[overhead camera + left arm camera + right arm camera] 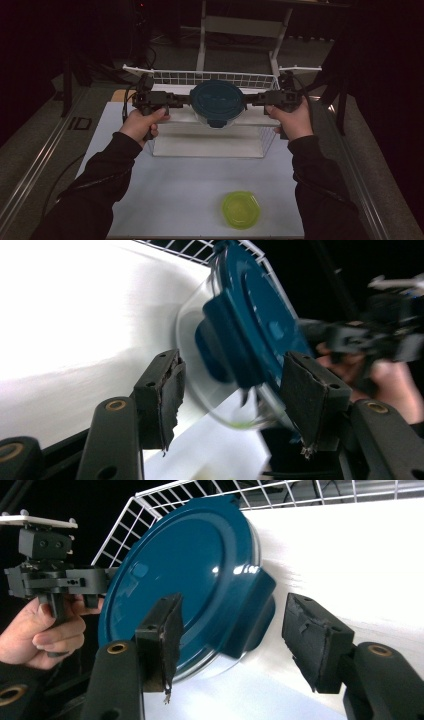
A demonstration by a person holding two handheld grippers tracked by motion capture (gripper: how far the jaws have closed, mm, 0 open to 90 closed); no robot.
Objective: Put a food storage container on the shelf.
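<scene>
A clear round container with a dark blue clip lid (217, 102) sits in the white wire basket (175, 77) at the middle of the table. My left gripper (186, 99) is at its left side and my right gripper (249, 99) at its right. In the left gripper view the jaws of the left gripper (235, 370) stand open around the blurred container (250, 325). In the right gripper view the right gripper (235, 612) is open too, with the lid's side clip (250, 615) between the jaws. Neither pair of pads touches the container.
A yellow-green round lid (241, 209) lies on the white table (180, 190) near the front edge. The basket's wire walls (150, 505) rise behind and beside the container. A white frame (240, 25) stands beyond the table in the dark.
</scene>
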